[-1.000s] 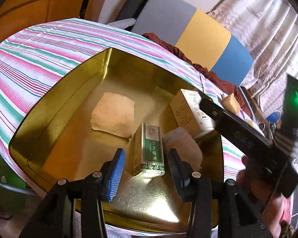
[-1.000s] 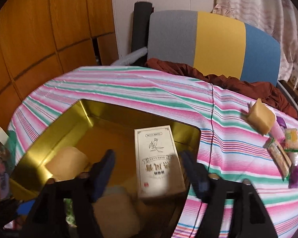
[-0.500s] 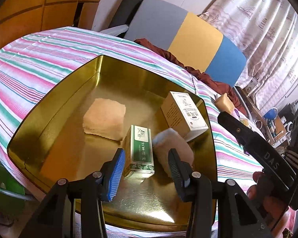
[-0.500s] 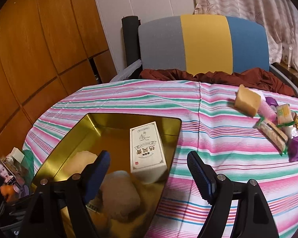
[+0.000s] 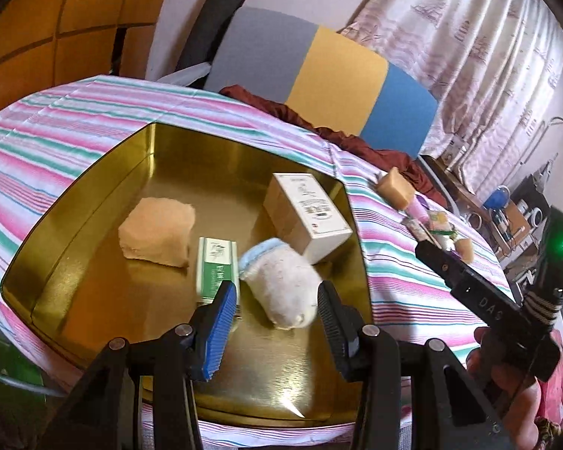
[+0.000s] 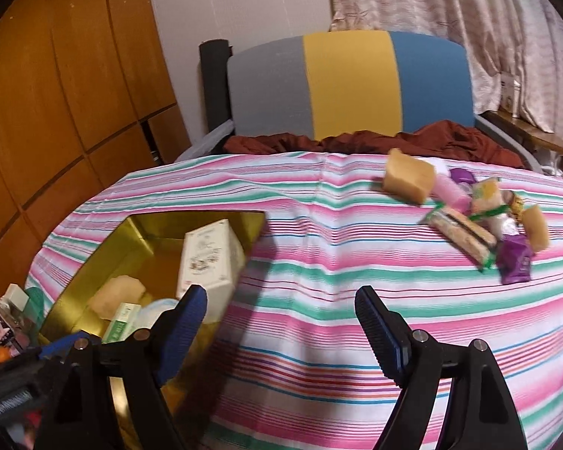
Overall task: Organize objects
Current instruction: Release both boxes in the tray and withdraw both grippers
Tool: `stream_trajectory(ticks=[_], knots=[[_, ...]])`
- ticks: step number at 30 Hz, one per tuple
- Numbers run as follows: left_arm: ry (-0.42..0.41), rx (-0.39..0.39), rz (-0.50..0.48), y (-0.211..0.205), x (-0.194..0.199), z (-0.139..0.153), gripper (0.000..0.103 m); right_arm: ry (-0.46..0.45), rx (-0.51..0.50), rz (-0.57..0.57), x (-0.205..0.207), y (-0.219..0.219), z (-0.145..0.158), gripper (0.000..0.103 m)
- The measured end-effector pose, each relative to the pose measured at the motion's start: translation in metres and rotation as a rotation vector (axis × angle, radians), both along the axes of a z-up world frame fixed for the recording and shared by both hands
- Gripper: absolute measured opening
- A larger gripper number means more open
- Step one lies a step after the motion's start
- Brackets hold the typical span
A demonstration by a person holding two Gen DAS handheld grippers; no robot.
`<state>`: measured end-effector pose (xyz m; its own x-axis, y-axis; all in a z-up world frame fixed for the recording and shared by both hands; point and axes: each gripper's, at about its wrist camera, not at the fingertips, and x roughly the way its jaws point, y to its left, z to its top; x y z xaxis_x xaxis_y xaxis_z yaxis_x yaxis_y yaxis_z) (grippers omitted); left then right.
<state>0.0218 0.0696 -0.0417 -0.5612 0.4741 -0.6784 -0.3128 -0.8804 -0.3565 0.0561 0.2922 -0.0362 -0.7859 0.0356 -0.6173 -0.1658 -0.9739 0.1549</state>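
A gold tin (image 5: 71, 210) on the striped tablecloth holds a beige sponge block (image 5: 155, 232), a green and white box (image 5: 216, 266), a white sock with a blue cuff (image 5: 281, 285) and a white carton (image 5: 307, 221). My left gripper (image 5: 276, 311) hovers open over the tin's near side; the sock lies past its fingers, untouched. My right gripper (image 6: 281, 307) stands wide open over bare cloth to the right of the tin (image 6: 139, 225), with nothing between its fingers. A yellow sponge (image 6: 409, 180), a pink tube (image 6: 450, 187) and snack packets (image 6: 461, 232) lie at the far right.
A purple packet (image 6: 514, 262) and a small yellow block (image 6: 536, 228) sit in the same pile. A chair back (image 6: 349, 82) in grey, yellow and blue with a dark red cloth (image 6: 450, 138) stands behind the table. Wooden panels line the left wall.
The right gripper swung rightward off the tin and its white carton, out over the striped cloth. The left gripper drifted right, so the sock rather than the green box now lies past its fingers.
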Motion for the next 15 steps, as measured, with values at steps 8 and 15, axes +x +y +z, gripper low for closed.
stream_trajectory(ticks=[8,15], knots=[[0.005,0.013,-0.059,0.020,0.017,0.004,0.045,-0.045,0.049,-0.130,0.033,0.062,-0.022,0.082],[0.007,-0.023,-0.155,0.050,0.038,0.001,0.045,-0.087,0.063,-0.274,0.058,0.137,-0.043,0.082]])
